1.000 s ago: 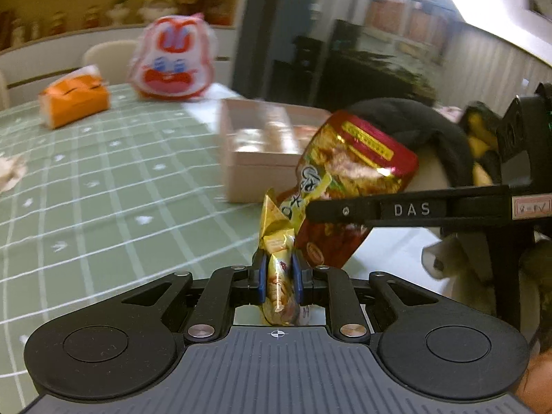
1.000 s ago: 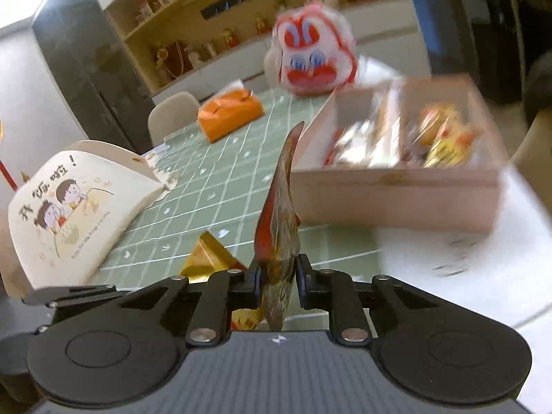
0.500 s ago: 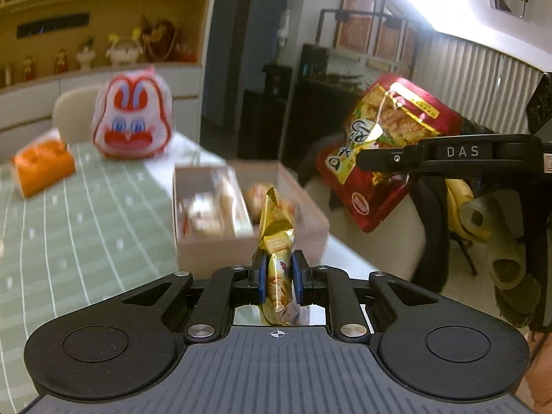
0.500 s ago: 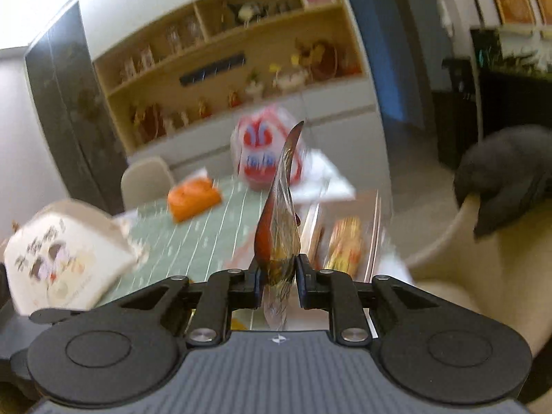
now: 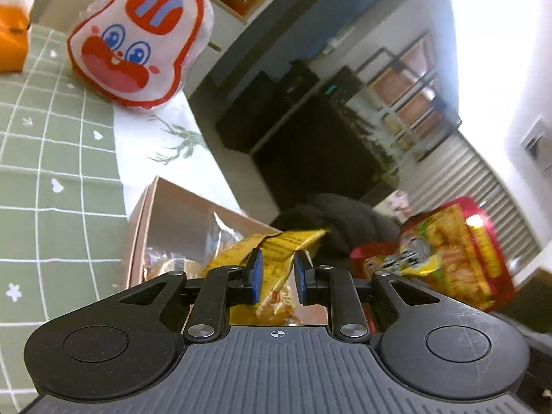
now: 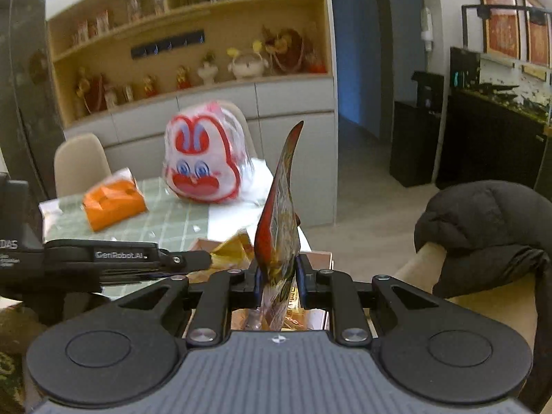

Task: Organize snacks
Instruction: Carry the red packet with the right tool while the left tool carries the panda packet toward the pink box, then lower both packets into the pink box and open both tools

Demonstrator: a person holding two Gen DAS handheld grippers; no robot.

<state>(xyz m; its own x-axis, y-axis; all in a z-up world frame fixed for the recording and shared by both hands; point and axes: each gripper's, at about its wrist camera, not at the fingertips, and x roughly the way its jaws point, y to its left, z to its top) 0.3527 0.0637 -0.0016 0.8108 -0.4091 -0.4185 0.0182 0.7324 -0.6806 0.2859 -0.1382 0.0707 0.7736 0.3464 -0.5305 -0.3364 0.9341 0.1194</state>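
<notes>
My left gripper [image 5: 276,277] hovers over the pink snack box [image 5: 151,214]. Its jaws have parted and the yellow snack packet [image 5: 276,248] sits loosely between them, sagging over the box's contents. My right gripper [image 6: 277,277] is shut on the red snack bag [image 6: 279,207], held upright and edge-on just above the same box [image 6: 317,258]. In the left wrist view the red bag [image 5: 459,252] hangs to the right. The left gripper and yellow packet [image 6: 234,245] show at the left of the right wrist view.
A rabbit-face bag [image 5: 138,38] and an orange pack [image 5: 12,41] lie on the green checked tablecloth [image 5: 51,158]. A chair with a black coat [image 6: 483,227] stands right of the table. Shelves and cabinets are behind.
Both grippers have moved in over the box. The left jaws have opened around the yellow packet, which has tipped over. The right gripper still holds the red bag.
</notes>
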